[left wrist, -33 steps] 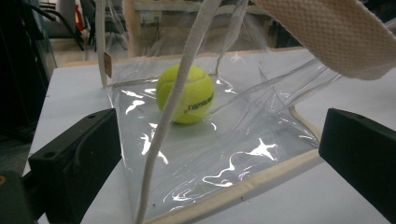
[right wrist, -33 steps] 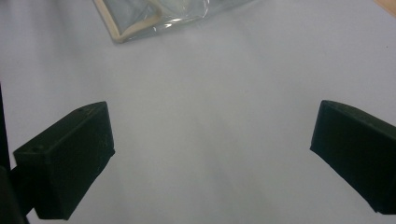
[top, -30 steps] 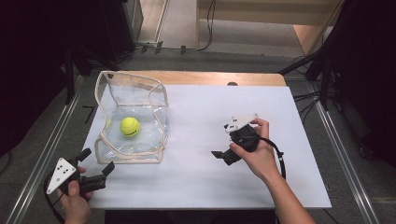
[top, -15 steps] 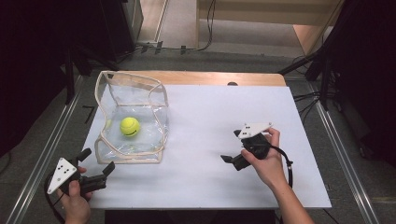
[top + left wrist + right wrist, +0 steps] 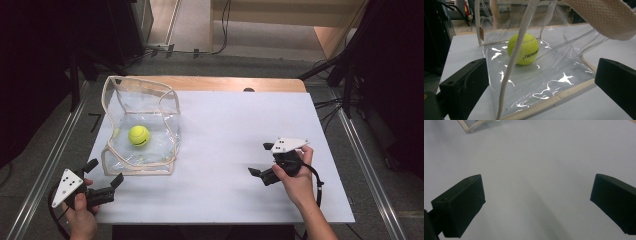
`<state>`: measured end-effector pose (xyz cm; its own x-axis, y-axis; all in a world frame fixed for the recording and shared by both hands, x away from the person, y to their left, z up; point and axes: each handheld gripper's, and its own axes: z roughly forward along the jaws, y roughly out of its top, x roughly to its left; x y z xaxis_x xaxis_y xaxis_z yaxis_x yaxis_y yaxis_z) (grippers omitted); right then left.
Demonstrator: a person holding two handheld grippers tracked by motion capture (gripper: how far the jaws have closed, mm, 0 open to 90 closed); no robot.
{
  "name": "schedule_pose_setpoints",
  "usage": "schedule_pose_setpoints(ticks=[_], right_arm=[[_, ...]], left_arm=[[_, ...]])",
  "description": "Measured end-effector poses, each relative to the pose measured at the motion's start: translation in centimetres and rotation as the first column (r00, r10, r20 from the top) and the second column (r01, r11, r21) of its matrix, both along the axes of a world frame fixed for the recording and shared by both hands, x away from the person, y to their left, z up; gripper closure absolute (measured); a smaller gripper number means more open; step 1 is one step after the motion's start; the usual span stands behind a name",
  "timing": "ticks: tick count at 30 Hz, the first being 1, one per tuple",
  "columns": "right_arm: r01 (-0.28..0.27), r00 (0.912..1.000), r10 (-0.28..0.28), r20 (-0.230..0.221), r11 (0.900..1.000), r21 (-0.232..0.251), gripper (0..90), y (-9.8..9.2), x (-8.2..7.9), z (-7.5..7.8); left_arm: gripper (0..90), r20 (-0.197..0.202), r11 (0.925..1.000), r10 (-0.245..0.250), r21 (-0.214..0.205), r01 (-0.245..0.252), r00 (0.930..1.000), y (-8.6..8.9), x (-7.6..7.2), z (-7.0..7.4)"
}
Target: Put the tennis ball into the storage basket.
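Nearest to the person's edge of the table, the left gripper (image 5: 105, 174) sits low at the front left corner, held in a hand (image 5: 82, 220) with its jaws spread wide and nothing between them; it points straight at the near edge of the clear bag (image 5: 141, 131), close to its cloth-trimmed rim but not touching it, which looks like a stance for steadying or pinching that edge. In the left gripper view the two black jaws frame the bag's mouth, and a pale strap (image 5: 515, 60) hangs down in front of the opening. Over on the other side, the right gripper (image 5: 261, 160) rests in the person's other hand (image 5: 295, 182), well apart from the bag, jaws released and empty above bare white table (image 5: 225, 130); in the right gripper view it looks down on plain surface with a corner of the bag's trim (image 5: 475, 126) at the top edge, so I judge it has no work in hand just now. Farther in, the tennis ball (image 5: 139, 135) lies on the bag's clear floor, near the middle, loose and touched by nothing. The bag stands propped open, its soft walls buckled, so the ball stays reachable from above. Dark print runs across the ball (image 5: 522, 48), a maker's name, but it is too blurred for me to read for certain. Beyond the white sheet a strip of wooden tabletop (image 5: 225, 84) shows at the far edge.
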<state>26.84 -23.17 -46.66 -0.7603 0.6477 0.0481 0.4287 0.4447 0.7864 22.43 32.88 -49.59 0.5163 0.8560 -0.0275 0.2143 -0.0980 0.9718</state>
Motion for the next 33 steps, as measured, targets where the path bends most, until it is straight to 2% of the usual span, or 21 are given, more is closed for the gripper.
schedule_pose_setpoints(ticks=[9,11,33], right_arm=[[0.067,0.9975,-0.068,0.017,0.9972,0.032,0.0,-1.6,-0.9,-0.9],[0.069,0.9974,-0.069,0.019,0.997,0.036,0.0,-1.9,-1.0,-1.0],[0.165,0.9862,-0.166,-0.004,0.9816,0.096,0.0,-5.8,-3.2,-2.9]], left_arm=[[0.0,0.001,1.0,-0.002,0.002,0.002,1.0,0.0,0.0,0.0],[0.0,0.0,1.0,-0.002,0.004,0.002,1.0,0.0,0.0,0.0],[0.0,0.0,1.0,-0.001,0.007,0.001,1.0,-0.1,0.0,0.0]])
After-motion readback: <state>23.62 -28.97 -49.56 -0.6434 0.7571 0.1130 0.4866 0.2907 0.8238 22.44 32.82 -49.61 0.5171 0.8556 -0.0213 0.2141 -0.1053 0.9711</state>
